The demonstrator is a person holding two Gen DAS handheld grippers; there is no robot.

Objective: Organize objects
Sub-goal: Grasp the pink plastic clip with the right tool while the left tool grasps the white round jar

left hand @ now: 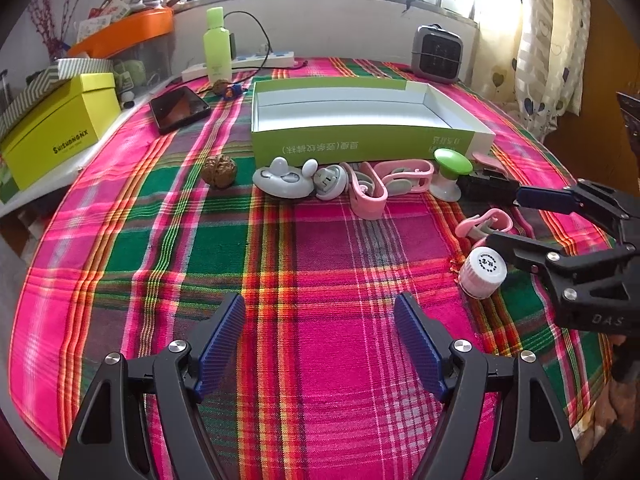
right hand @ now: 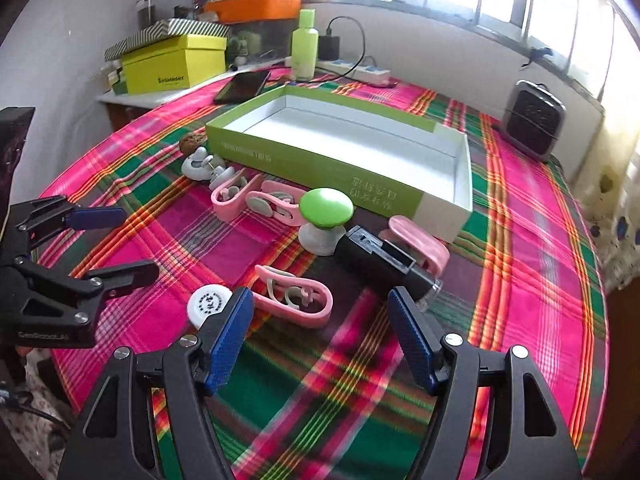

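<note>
An open green box (left hand: 360, 144) (right hand: 320, 168) with a white inside lies on the plaid cloth. Along its front stand a grey-white mouse-shaped piece (left hand: 282, 180), pink clips (left hand: 368, 192) (right hand: 228, 196), a green-topped knob (left hand: 452, 162) (right hand: 326, 206) and a black block (left hand: 486, 186) (right hand: 376, 256). Nearer lie one pink clip (left hand: 484, 224) (right hand: 296, 300) and a small white capped bottle (left hand: 482, 272) (right hand: 208, 306). My right gripper (right hand: 320, 300) (left hand: 506, 218) is open just short of that clip. My left gripper (left hand: 320, 308) (right hand: 140, 240) is open over bare cloth.
A walnut (left hand: 219, 170) sits left of the row. A phone (left hand: 178, 108), a yellow box (left hand: 56, 132), a green bottle (left hand: 217, 46) and a power strip (left hand: 256, 62) stand at the back left. A small heater (left hand: 438, 54) is at the back right.
</note>
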